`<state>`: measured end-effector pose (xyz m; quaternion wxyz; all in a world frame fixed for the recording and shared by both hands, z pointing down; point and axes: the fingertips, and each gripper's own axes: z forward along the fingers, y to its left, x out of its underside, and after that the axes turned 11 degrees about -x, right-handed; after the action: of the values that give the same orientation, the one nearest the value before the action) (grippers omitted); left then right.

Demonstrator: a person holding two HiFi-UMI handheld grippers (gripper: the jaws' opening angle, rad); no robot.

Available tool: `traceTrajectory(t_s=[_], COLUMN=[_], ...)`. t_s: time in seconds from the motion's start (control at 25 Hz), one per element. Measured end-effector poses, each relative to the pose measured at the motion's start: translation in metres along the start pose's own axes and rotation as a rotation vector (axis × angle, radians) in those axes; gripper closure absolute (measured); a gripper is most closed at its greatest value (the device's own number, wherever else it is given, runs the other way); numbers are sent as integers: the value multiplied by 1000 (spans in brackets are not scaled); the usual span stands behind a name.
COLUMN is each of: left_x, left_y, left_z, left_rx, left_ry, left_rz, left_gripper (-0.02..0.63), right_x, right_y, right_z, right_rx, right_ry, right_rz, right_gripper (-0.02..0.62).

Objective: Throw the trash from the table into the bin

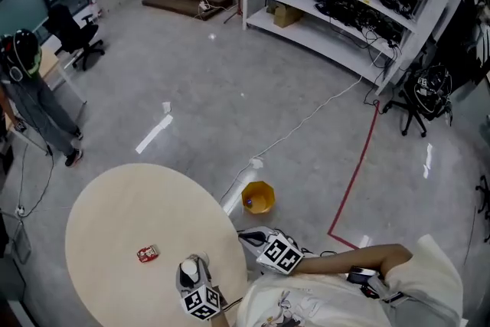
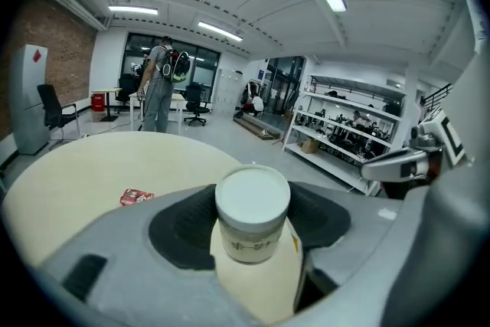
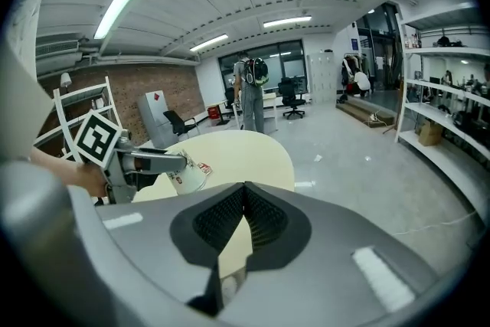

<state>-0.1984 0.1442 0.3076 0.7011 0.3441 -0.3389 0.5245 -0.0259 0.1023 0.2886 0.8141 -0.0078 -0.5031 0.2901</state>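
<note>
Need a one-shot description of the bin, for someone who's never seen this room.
Find the round beige table at the bottom of the head view. Just off its right edge, on the grey floor, stands a small open-topped bin, near a white cable. It is the only bright yellow thing on the floor; the nearby markings are white tape and a red line.

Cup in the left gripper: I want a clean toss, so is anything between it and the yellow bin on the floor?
Nothing blocks it outright. The cup is above the table; the bin stands on the floor beyond its edge. The shut right gripper hangs close beside that line.
</note>
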Motion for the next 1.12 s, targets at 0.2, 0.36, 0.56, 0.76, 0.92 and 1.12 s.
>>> traceTrajectory(t_s=[0.2,0.36,0.56,0.76,0.92,1.12], left_x=[-7,-11,-24,-25,-25,-18], left_y=[-35,-65,-108,-144,-171,-205], left_z=[-13,-1,11,26,35,50], left_rx=[70,138,212,257,295,350], left_ry=[-11,8,11,12,17,39], left_rz=[1,18,71,112,133,162], left_gripper=[327,327,327,327,327,327], right_x=[-1,-9,-10,-5,1,14], right_y=[-5,-20,-47,-81,-101,-126], right_z=[3,0,-18,-37,-54,-72], right_rx=[2,33,85,145,185,237], right_ry=[-22,-54,-75,-98,-106,-114], right_rz=[-33,-38,-21,-1,19,51], right_gripper=[591,591,591,591,591,591])
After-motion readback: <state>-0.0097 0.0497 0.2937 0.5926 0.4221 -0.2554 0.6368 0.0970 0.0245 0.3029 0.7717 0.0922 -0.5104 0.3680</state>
